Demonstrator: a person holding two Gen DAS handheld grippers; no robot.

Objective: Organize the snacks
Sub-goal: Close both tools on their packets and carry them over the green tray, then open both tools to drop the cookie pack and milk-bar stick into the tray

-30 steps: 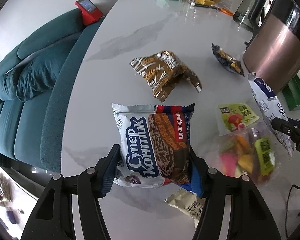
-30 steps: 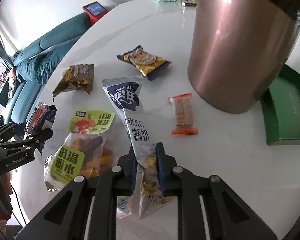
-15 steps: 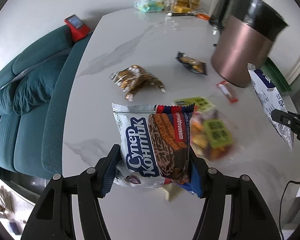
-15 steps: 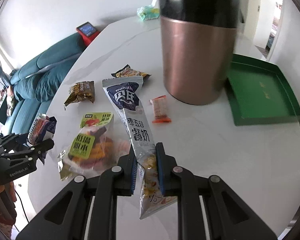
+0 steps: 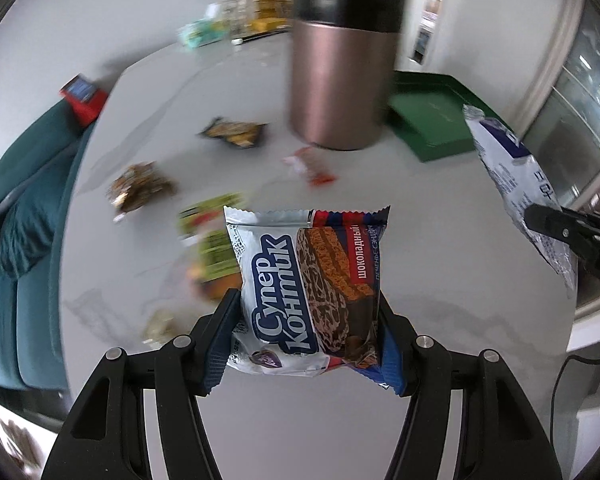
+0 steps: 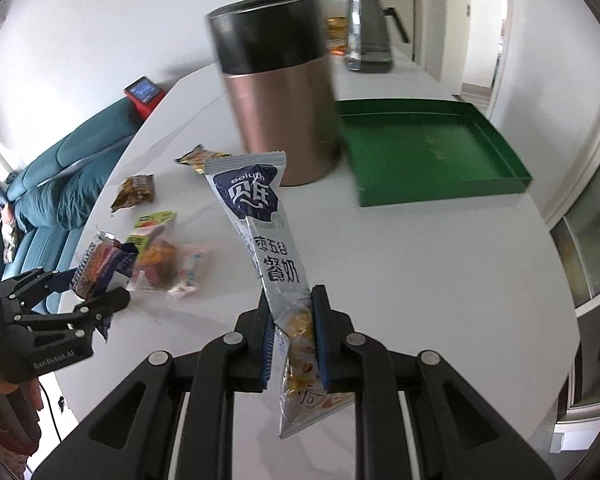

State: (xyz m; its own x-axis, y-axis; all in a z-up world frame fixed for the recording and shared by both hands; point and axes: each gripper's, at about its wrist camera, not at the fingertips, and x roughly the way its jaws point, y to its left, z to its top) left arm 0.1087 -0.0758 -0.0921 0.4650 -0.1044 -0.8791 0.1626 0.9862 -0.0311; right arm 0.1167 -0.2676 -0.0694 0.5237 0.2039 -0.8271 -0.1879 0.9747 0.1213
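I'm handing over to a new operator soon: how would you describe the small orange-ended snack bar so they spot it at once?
Find the tall copper canister with the black top on the white table. Just in front of its base, toward the camera, lies the small bar in a clear wrapper. Its orange-red ends and slim shape set it apart from the dark, crumpled packets to its left.

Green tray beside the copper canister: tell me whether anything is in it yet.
Empty. The right wrist view shows the shallow green tray's whole floor bare; both snack packets remain clamped in the grippers, off the white table.
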